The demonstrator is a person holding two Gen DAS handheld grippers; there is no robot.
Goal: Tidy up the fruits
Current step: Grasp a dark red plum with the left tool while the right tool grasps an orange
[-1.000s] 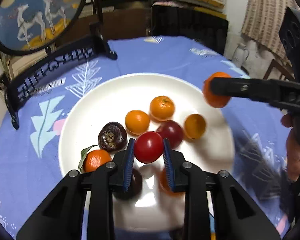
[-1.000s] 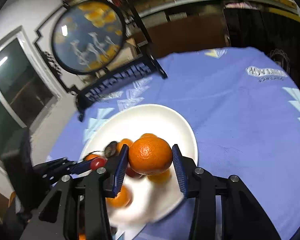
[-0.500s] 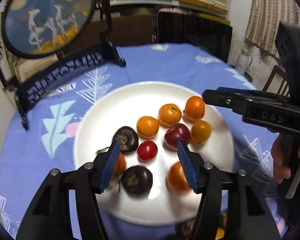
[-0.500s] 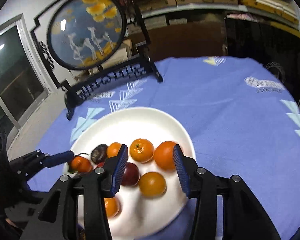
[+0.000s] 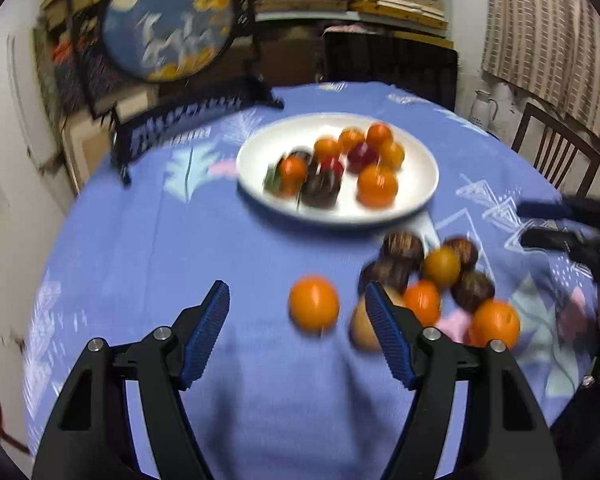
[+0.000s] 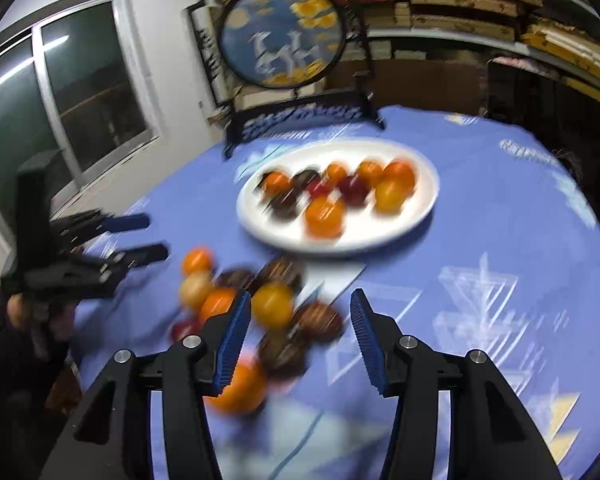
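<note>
Both grippers have pulled back from the white plate [image 5: 420, 196], which now sits farther up the blue patterned tablecloth [image 5: 180, 264]; the red fruit and the orange they carried a second ago are no longer between their pads. The left gripper [image 5: 298, 320] is opening, its ribbed blue pads wide apart and gripping nothing, with a loose round orange [image 5: 313, 307] on the cloth beyond them. The right gripper [image 6: 298, 326] is also opening, empty, above a blurred pile of fruit [image 6: 268, 304]: smooth oranges and dark, mottled brown balls. The glossy round plate holds a cluster of oranges, dark red and near-black fruits. Behind it stands a round painted screen [image 5: 168, 28] in a black carved stand.
</note>
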